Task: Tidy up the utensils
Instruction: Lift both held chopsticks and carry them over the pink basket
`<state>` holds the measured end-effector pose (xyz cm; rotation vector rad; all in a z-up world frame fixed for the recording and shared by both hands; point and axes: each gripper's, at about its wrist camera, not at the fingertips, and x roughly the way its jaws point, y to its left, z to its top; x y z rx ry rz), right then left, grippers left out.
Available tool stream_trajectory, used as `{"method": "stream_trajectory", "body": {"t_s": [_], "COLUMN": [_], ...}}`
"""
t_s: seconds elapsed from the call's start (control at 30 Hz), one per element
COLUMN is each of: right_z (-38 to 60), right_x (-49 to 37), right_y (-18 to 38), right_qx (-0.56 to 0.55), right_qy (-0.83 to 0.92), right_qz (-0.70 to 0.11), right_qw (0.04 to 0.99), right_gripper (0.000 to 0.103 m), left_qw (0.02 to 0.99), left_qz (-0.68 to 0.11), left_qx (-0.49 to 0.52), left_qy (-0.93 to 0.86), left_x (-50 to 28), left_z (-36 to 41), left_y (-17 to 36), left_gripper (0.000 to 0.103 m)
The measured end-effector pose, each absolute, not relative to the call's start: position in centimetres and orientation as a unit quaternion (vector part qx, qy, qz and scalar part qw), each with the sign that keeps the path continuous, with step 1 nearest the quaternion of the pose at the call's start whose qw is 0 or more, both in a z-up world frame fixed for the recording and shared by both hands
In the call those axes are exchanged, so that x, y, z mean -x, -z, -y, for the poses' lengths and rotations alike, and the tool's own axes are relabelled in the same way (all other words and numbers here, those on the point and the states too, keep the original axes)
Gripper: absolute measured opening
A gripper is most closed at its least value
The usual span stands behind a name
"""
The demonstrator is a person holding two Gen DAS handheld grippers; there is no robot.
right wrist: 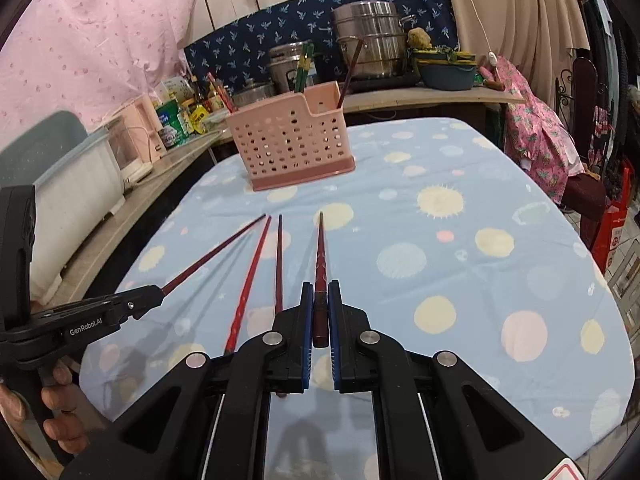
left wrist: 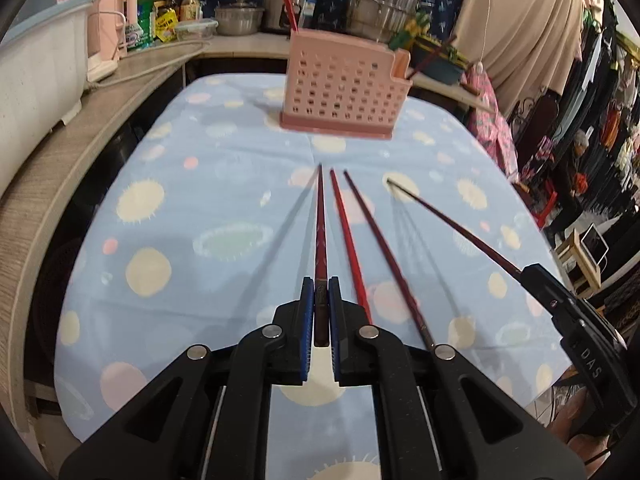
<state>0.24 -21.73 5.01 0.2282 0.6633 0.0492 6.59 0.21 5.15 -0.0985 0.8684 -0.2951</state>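
Note:
My left gripper is shut on a dark red chopstick that points forward above the table. My right gripper is shut on another dark red chopstick; it also shows in the left wrist view, held at the right. Two more red chopsticks lie on the cloth between the grippers, and show in the right wrist view. A pink perforated utensil holder stands further ahead with several chopsticks in it.
The table carries a light blue spotted cloth. A counter runs along the left and back with a white tub, bottles, steel pots and a dark bowl. Clothes racks stand at the right.

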Motion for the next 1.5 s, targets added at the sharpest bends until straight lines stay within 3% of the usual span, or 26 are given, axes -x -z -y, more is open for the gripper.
{"method": "stream_trajectory", "body": {"t_s": [0.37,1.03,1.5], "right_z": [23.9,24.3,25.3], "right_x": [-2.8,-9.1,-18.0], "right_y": [-12.1,-19.8,-27.9], "right_qx": [-0.139,-0.167,-0.213], "right_qy": [-0.029,-0.045,-0.049], "right_qz": [-0.248,-0.173,-0.081], "right_qw": [0.958,0.970,0.973], "right_gripper": [0.007,0.007,0.007], "left_qw": [0.920,0.940,0.966], "left_qz": [-0.360,-0.302,-0.197], "left_qx": [0.065,0.084,0.115], "left_qy": [0.138,0.138,0.123], "left_x": [-9.7,-16.6,-23.2], "left_z": [-0.9,-1.0,-1.3], "left_y": [-11.5,-19.6,-28.7], "left_gripper": [0.007,0.007,0.007]}}
